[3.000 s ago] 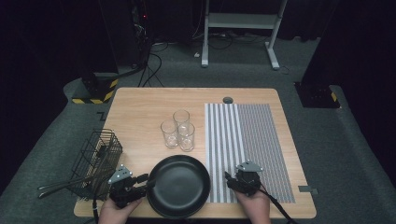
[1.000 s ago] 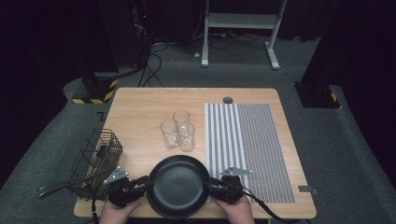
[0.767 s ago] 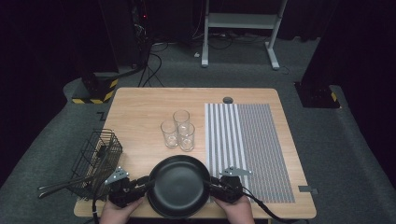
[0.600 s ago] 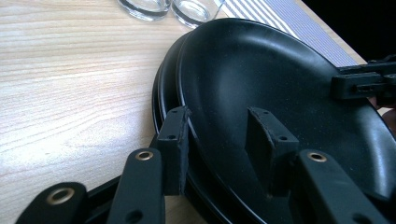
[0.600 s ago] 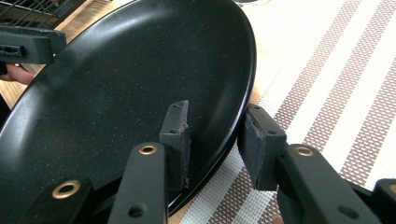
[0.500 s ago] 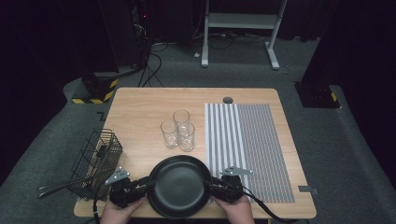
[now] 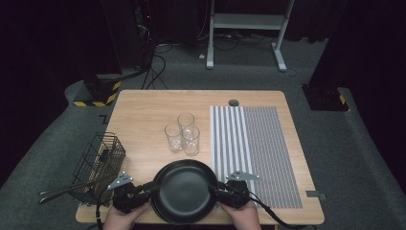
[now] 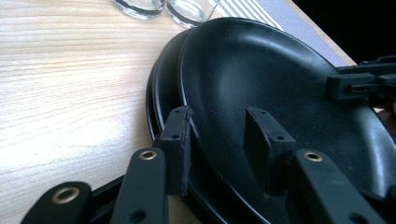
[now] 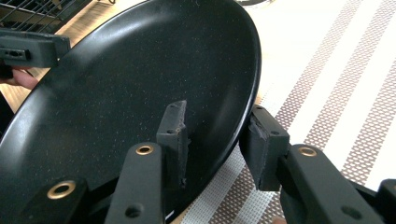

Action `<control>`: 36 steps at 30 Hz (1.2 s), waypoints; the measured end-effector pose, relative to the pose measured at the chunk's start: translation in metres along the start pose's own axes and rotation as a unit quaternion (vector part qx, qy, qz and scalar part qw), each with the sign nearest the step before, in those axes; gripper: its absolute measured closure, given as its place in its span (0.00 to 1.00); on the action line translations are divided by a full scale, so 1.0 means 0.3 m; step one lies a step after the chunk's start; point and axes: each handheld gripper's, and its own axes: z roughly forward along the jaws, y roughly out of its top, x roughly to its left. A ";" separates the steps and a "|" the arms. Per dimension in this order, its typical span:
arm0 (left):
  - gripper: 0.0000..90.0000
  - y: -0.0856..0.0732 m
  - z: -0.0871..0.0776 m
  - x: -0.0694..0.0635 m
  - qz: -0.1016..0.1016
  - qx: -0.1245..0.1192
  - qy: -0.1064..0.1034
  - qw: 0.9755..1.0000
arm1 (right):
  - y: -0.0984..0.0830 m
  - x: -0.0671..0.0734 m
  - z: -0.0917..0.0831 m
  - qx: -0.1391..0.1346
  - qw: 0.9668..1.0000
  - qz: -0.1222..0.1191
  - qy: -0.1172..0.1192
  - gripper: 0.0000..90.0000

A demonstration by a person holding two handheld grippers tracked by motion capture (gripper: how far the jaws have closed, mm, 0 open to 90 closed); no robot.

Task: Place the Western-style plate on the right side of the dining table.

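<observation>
Nearest to you, the left gripper [image 8: 224, 121] straddles the near-left rim of the top plate [image 8: 261, 70], one pad outside the edge and one inside the bowl. Its jaws have just been closing with that rim between them, though you cannot tell from here whether both pads are pressing yet. Opposite, the right gripper [image 9: 217, 121] is clamped at a middling width on the plate's right rim, with one pad on the inner face and one tucked under the edge. The plate sits at the front edge of the table [image 7: 143, 110], resting off-centre on a lower plate [image 8: 163, 88] of the same black, its right side over the striped mat [image 7: 253, 143]. Expect it to be stiff, fairly heavy for its size and breakable. That speckled matte glaze looks smooth, so a sloping rim could slide out of flat pads. Take hold on opposite rims, as you are, and bite deep enough to catch the underside. Lift level, or the lower plate may drag along. Further out, at the left edge, stands the wire basket [image 7: 98, 160] with utensils. Mid-table, three glasses [image 7: 182, 133] cluster close enough to knock. There is no brand, label or legible writing on anything here.
</observation>
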 end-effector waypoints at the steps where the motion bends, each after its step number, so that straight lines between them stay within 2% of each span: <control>1: 0.69 0.000 0.003 -0.002 -0.002 0.002 -0.002 1.000 | 0.004 -0.004 0.000 -0.001 1.000 -0.001 -0.001 0.69; 5: 0.68 -0.004 0.027 -0.007 -0.003 0.018 -0.013 1.000 | 0.018 -0.010 -0.006 -0.005 1.000 0.001 -0.008 0.69; 10: 0.68 -0.004 0.040 -0.015 -0.006 0.022 -0.010 1.000 | 0.030 -0.027 -0.014 -0.008 1.000 -0.004 -0.004 0.70; 15: 0.67 -0.005 0.039 -0.006 -0.014 0.021 -0.020 0.999 | 0.014 -0.028 -0.018 -0.006 1.000 0.011 0.006 0.60; 19: 0.67 -0.004 0.039 -0.003 -0.028 0.020 -0.025 0.999 | -0.004 -0.018 -0.032 -0.006 1.000 0.004 0.004 0.62; 22: 0.67 -0.003 0.038 0.003 -0.030 0.021 -0.031 0.999 | -0.006 -0.010 -0.038 -0.005 1.000 0.002 0.002 0.65; 25: 0.67 -0.004 0.039 0.008 -0.039 0.021 -0.036 0.998 | 0.007 -0.004 -0.035 -0.001 1.000 -0.003 -0.004 0.67; 28: 0.68 -0.003 0.041 0.008 -0.037 0.022 -0.035 0.998 | 0.026 -0.009 -0.026 0.001 1.000 -0.018 -0.014 0.67; 31: 0.68 -0.003 0.050 0.007 -0.039 0.029 -0.039 0.998 | 0.049 -0.014 -0.019 0.003 1.000 -0.022 -0.021 0.69; 33: 0.67 -0.006 0.061 0.001 -0.035 0.041 -0.045 0.998 | 0.073 -0.019 -0.016 -0.004 0.999 -0.027 -0.018 0.72; 36: 0.67 -0.012 0.063 -0.003 -0.036 0.037 -0.046 0.998 | 0.090 -0.016 -0.005 -0.001 0.999 -0.034 -0.014 0.72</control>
